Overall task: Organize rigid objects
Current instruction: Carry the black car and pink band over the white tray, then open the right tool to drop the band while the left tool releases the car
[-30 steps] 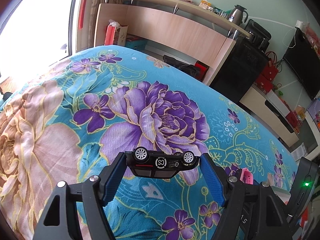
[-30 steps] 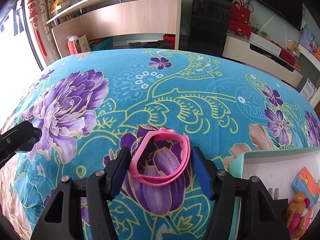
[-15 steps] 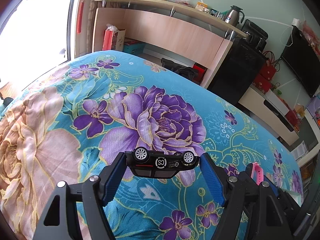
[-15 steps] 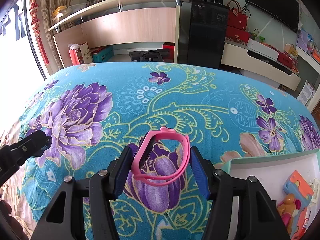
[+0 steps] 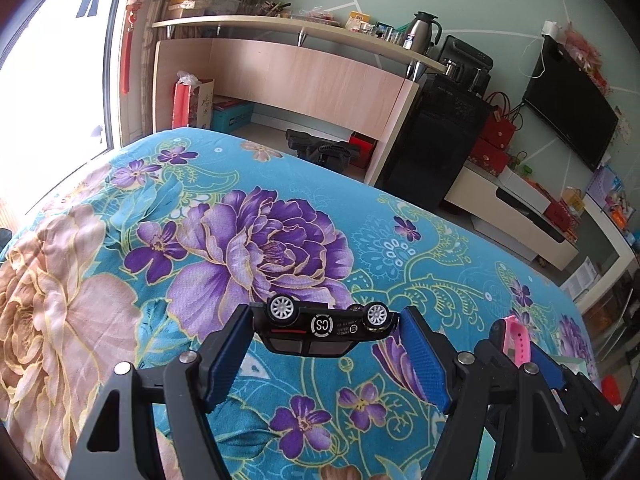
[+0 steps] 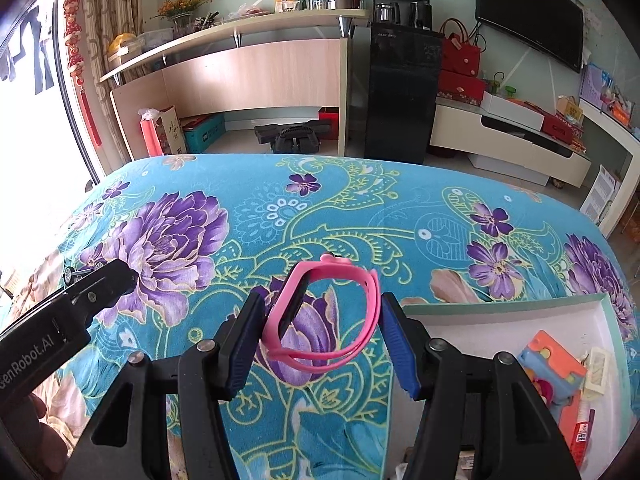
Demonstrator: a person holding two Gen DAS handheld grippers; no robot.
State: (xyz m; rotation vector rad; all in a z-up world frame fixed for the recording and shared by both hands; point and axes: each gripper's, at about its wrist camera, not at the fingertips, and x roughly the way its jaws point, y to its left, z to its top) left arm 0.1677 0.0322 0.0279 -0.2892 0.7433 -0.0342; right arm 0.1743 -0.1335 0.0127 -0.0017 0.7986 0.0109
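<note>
Grippers on both sides are loaded, each held above the bed [image 5: 120, 280] with its floral cover of teal, purple and pink.

Left gripper [image 5: 326, 330] is clamped on a black toy car [image 5: 324, 330]. The car hangs upside down between the blue pads [image 5: 228, 354], wheels up, nose and tail pressed against them, clear of the bed. In the left wrist view it sits over the near edge of the large purple flower printed on the bed.

Right gripper [image 6: 322, 316] is clamped on a pink wristband [image 6: 324, 316]. The band stands as a loop between the blue pads [image 6: 394, 340], its dark face turned toward the left pad, and it too is off the bed. The jaws have just been closing a little, with the band between them. In the left wrist view the band [image 5: 516, 338] shows just right of the car, so the two grippers are near each other; in the right wrist view the left gripper's black finger [image 6: 100, 284] comes in from the left side of the bed.

On the bed, at its near right corner in the right wrist view, lies an open white box [image 6: 520, 316] with a pale green rim. Inside are an orange block [image 6: 554, 360], a small white card and other bright toys too crowded to tell apart.

Beyond the far edge of the bed stand a wooden desk [image 6: 260, 76], a black cabinet [image 6: 400, 92] and a TV [image 6: 532, 20] on the wall.
</note>
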